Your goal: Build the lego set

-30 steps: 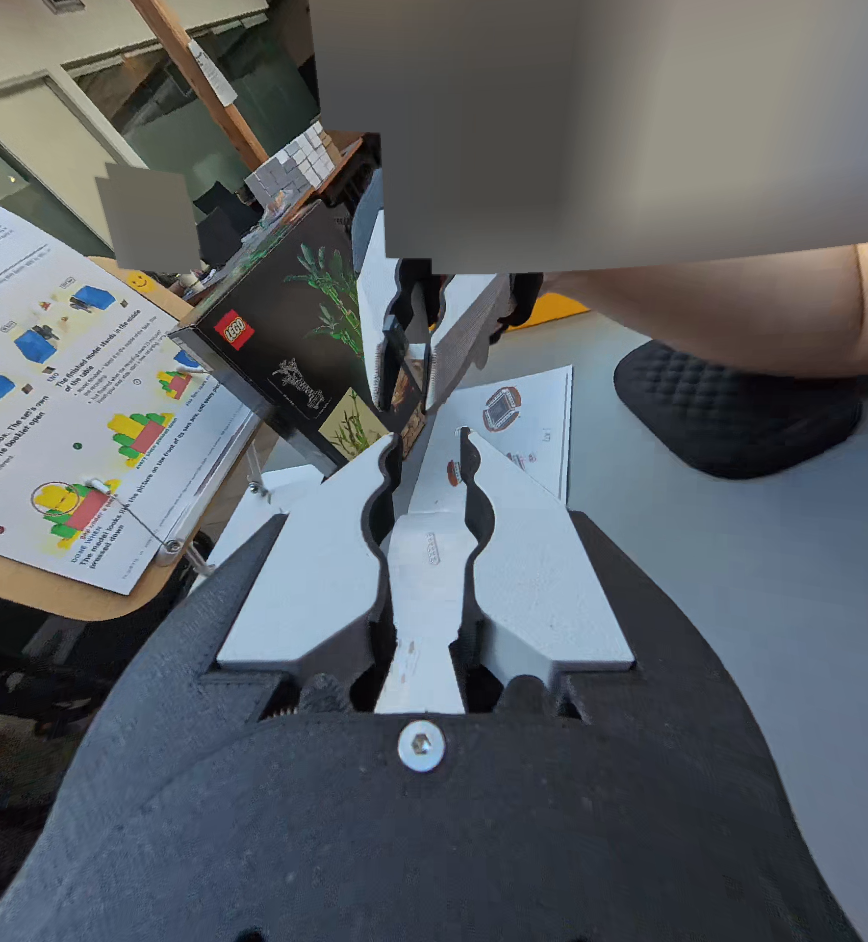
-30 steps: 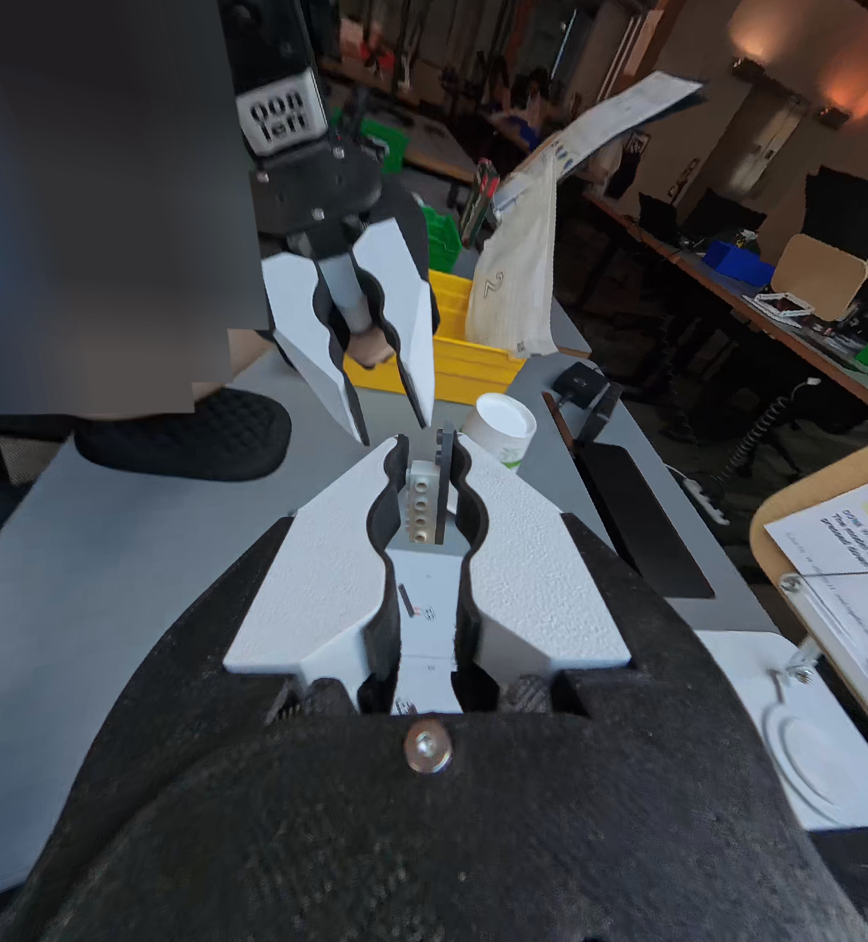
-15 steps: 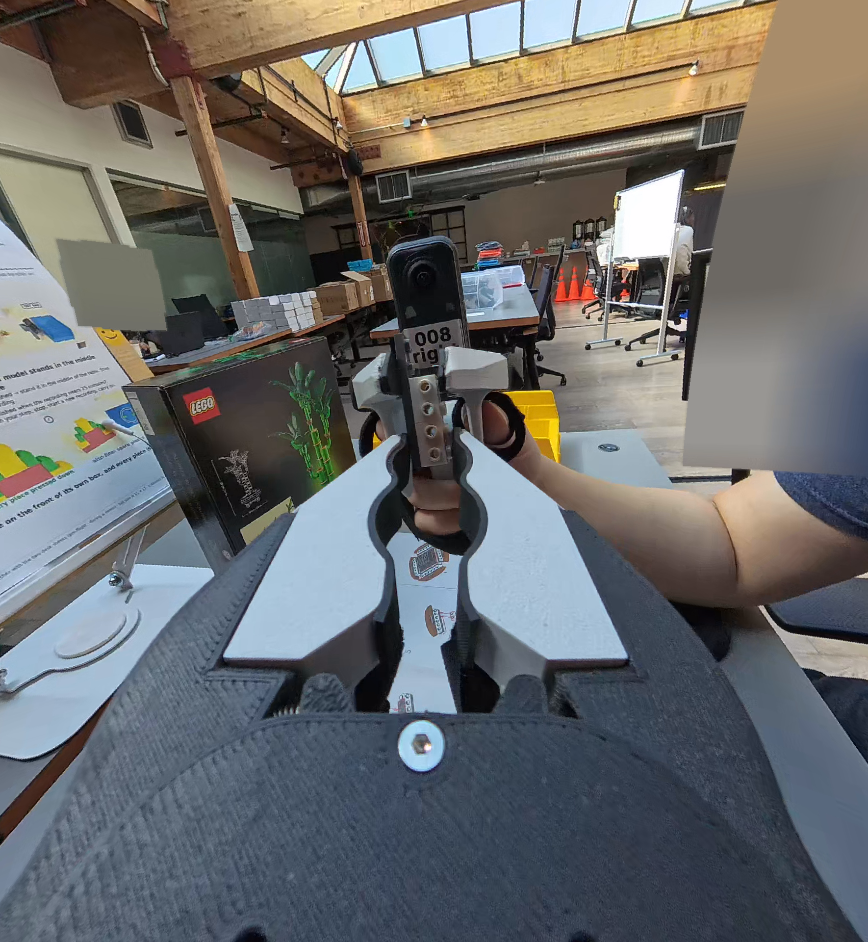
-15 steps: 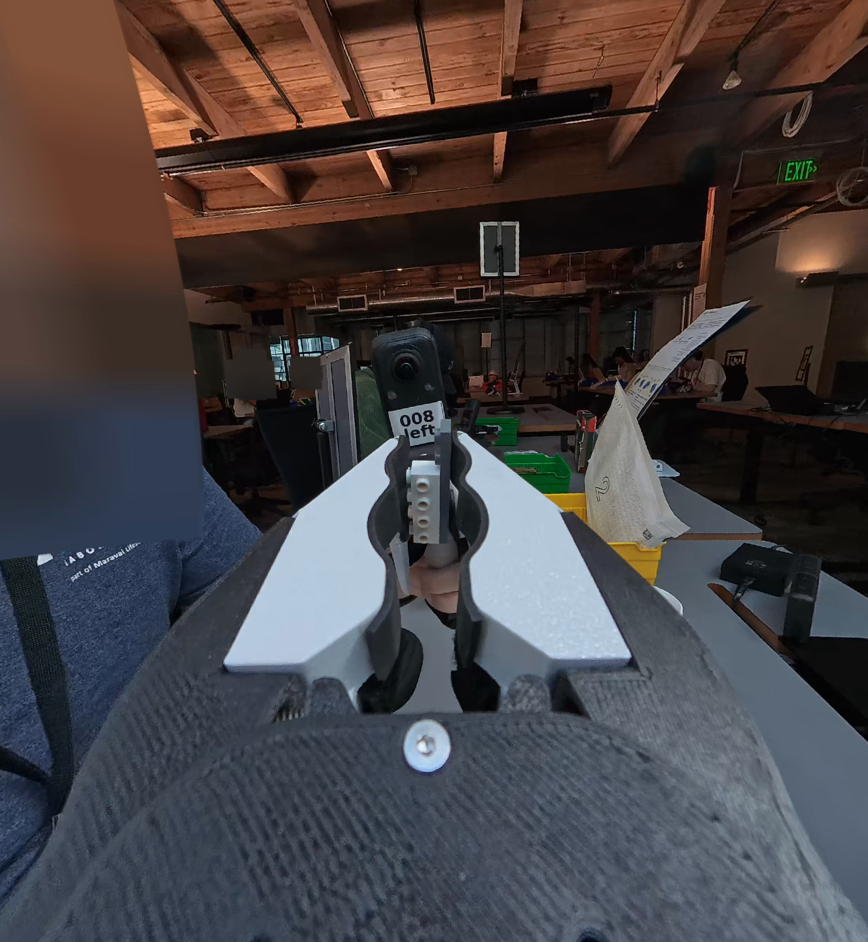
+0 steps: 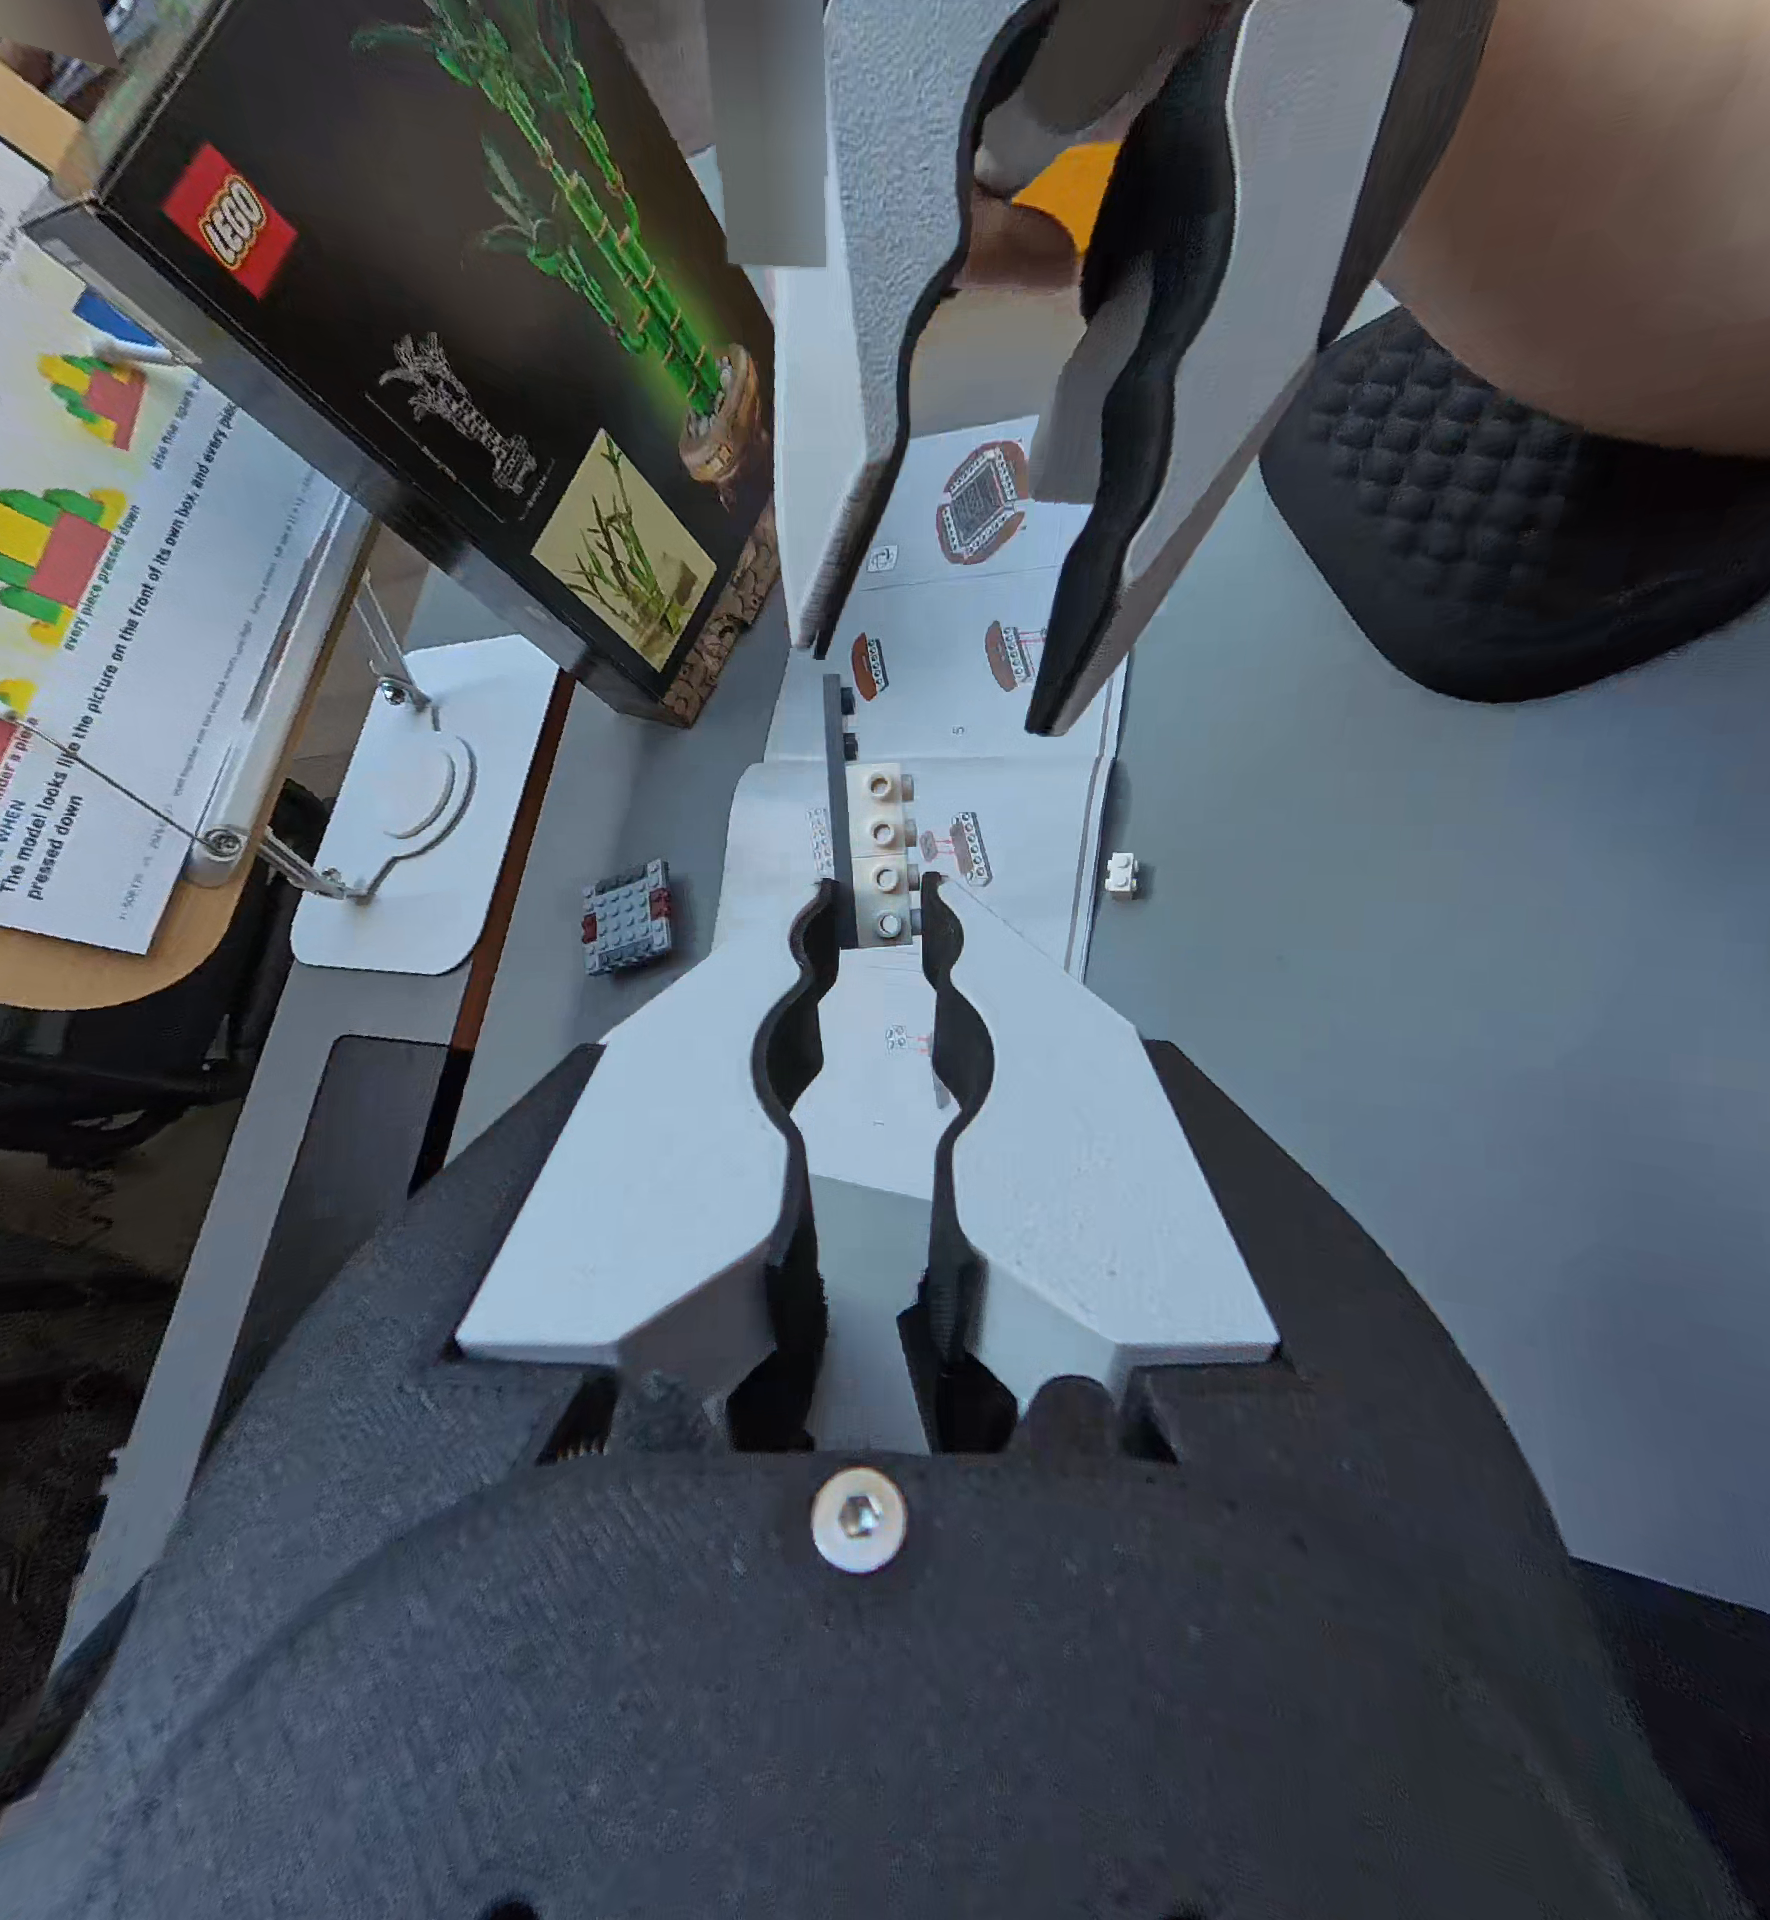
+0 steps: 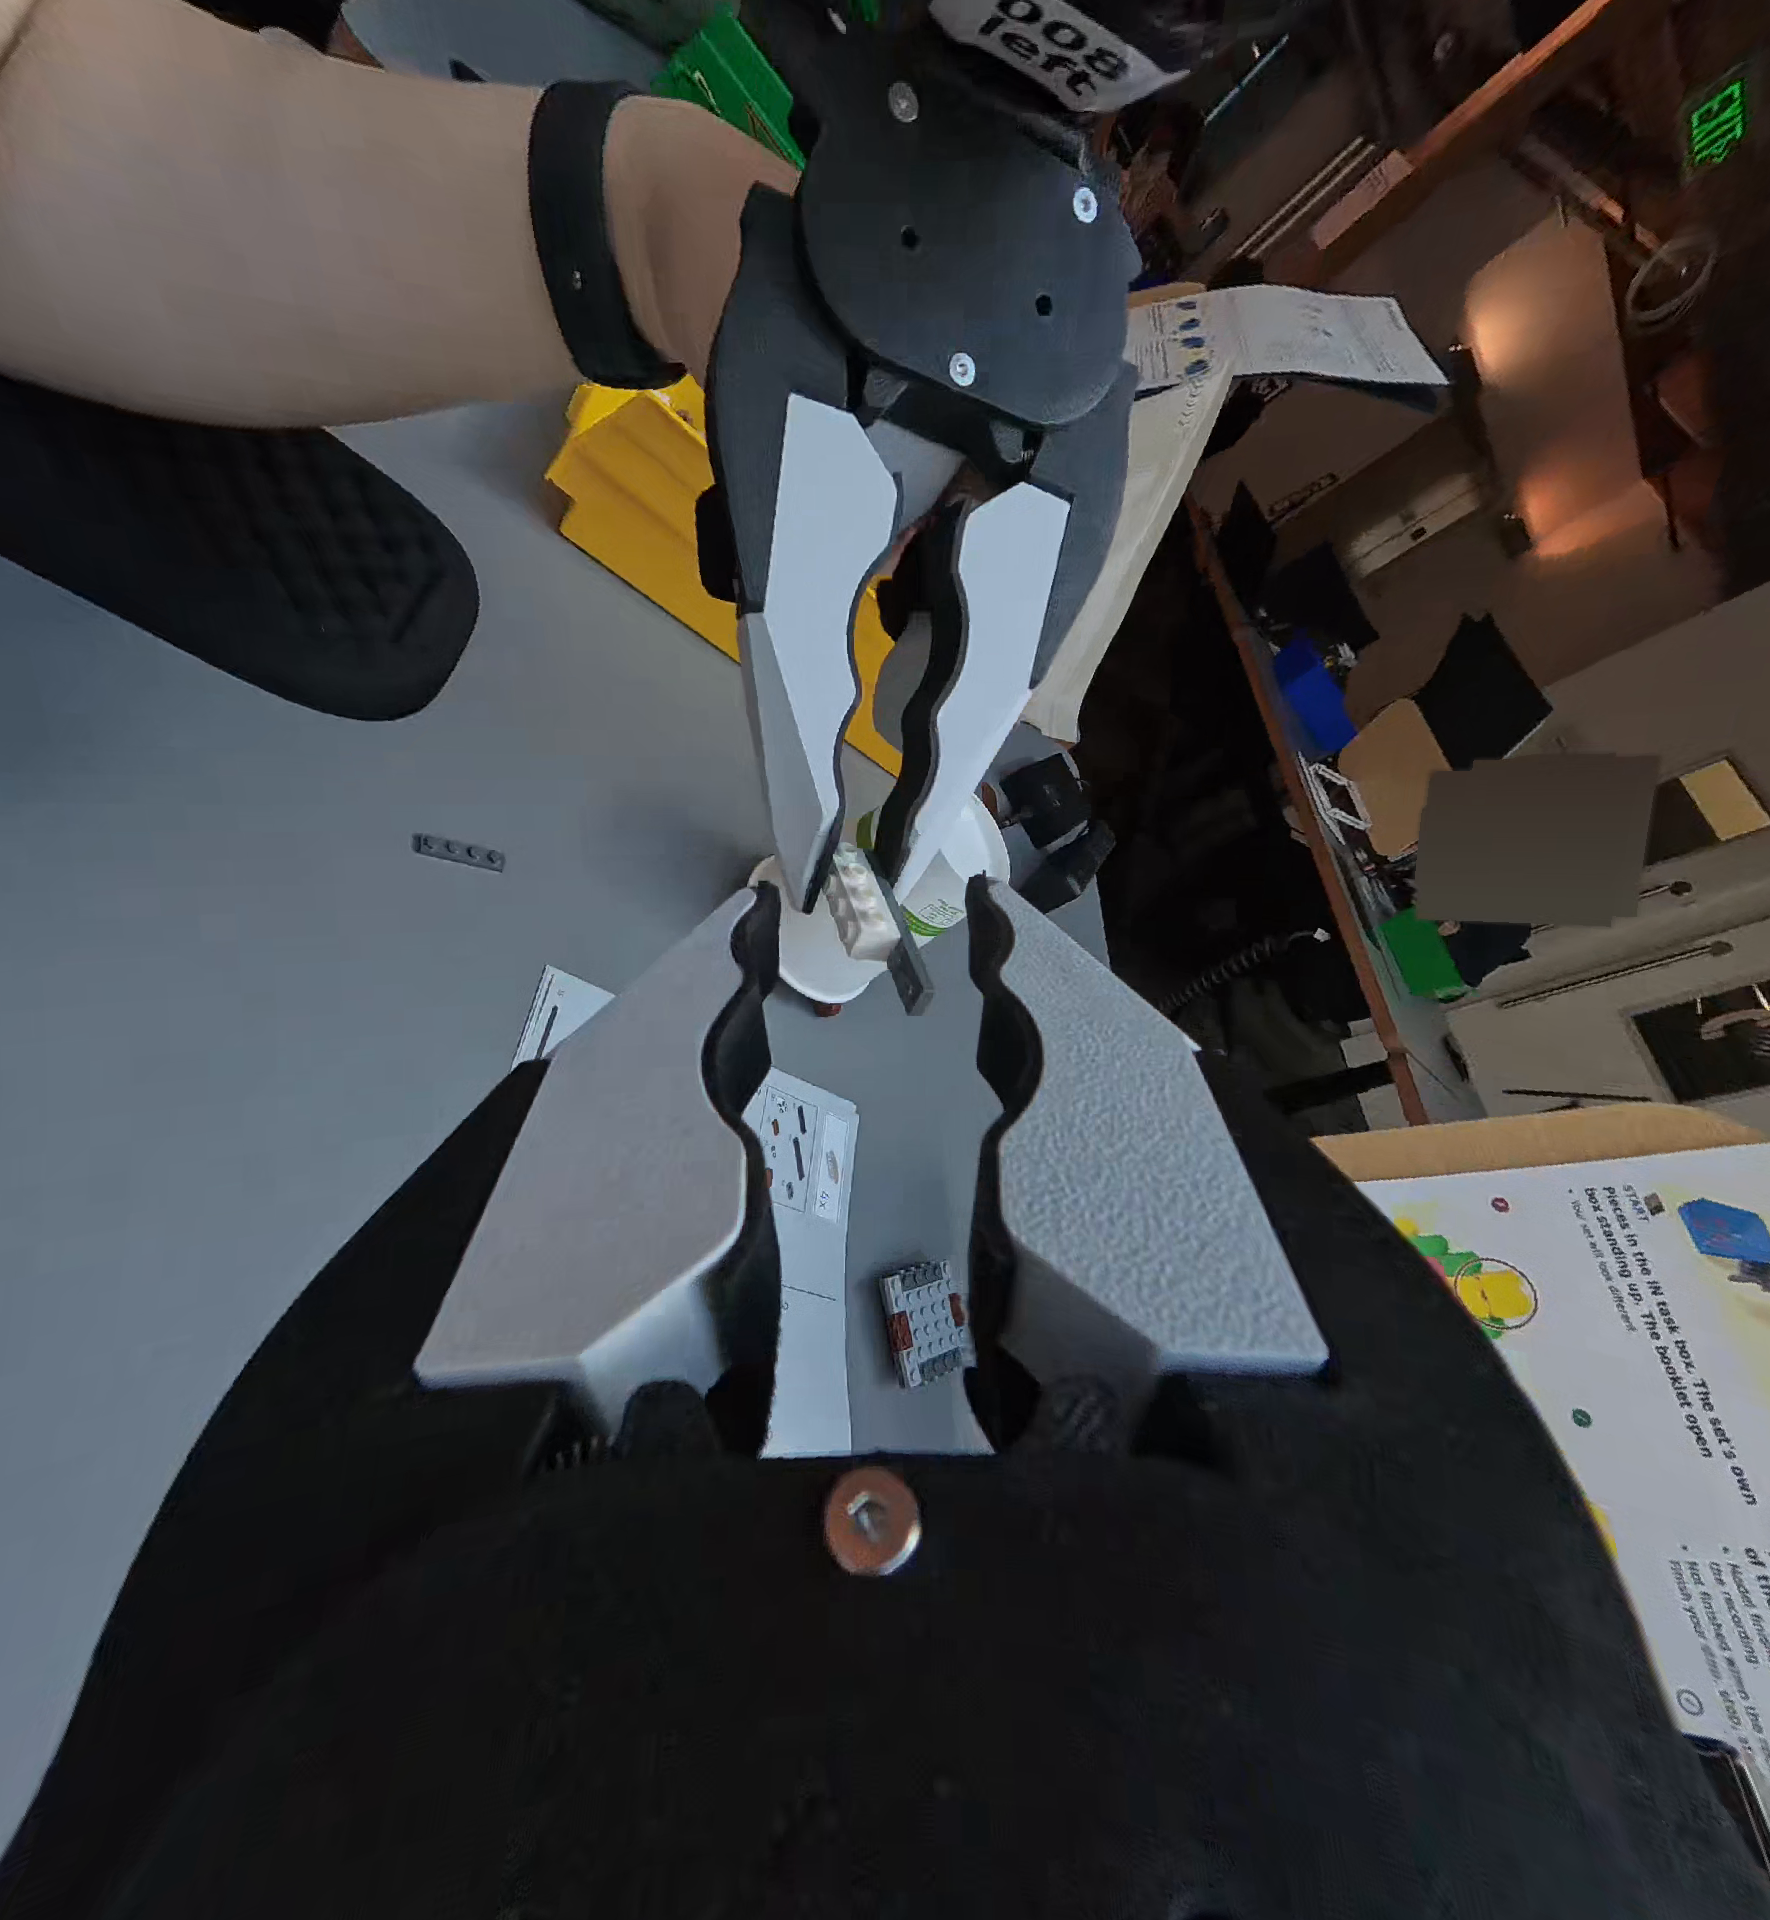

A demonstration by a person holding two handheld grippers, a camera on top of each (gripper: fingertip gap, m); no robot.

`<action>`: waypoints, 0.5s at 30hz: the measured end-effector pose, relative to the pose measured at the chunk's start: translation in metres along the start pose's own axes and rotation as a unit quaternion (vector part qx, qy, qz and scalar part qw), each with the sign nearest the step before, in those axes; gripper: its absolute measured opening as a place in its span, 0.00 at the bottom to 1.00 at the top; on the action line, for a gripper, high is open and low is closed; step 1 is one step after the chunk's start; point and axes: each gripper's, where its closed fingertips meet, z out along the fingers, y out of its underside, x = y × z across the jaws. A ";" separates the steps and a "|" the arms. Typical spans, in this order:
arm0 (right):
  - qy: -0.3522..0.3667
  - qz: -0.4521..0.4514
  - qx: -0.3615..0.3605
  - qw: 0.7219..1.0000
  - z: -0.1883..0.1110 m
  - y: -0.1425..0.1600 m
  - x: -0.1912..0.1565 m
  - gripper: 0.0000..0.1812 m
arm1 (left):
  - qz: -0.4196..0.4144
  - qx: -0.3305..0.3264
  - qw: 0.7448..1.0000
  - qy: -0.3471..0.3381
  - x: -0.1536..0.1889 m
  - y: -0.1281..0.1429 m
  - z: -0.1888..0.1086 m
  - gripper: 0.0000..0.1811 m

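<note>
My left gripper is shut on a small assembly of white side-stud bricks joined to a dark grey plate, held above the open booklet. My right gripper is open and empty, its tips on either side of that assembly without touching it. In the right wrist view the left gripper reaches down from above. In the left wrist view the right gripper hangs open from the top. A grey studded sub-build lies on the grey table; it also shows in the right wrist view.
The set's black box stands at the left beside a sheet on a stand. A small white piece and a grey plate lie loose. A black pad, a yellow bin and a white cup sit farther off. Some 4 cm of space lies between my two pairs of fingers. It is some 25 cm from my left tips to the grey studded sub-build. My right wrist view looks at it from another angle.
The assembly has passed from my right gripper to my left. The right gripper has opened. Both grippers, raised level half a second ago, now point down at the table.
</note>
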 end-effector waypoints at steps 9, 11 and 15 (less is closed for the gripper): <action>-0.008 -0.129 -0.104 0.986 0.034 0.019 -0.023 0.11 | -0.148 -0.028 0.977 0.152 0.020 0.024 -0.007 0.07; -0.020 -0.128 -0.094 0.987 0.038 0.019 -0.028 0.07 | -0.169 -0.038 0.968 0.180 0.025 0.030 -0.007 0.07; -0.034 -0.104 -0.089 0.990 0.043 0.022 -0.032 0.11 | -0.186 -0.048 0.959 0.209 0.029 0.036 -0.006 0.07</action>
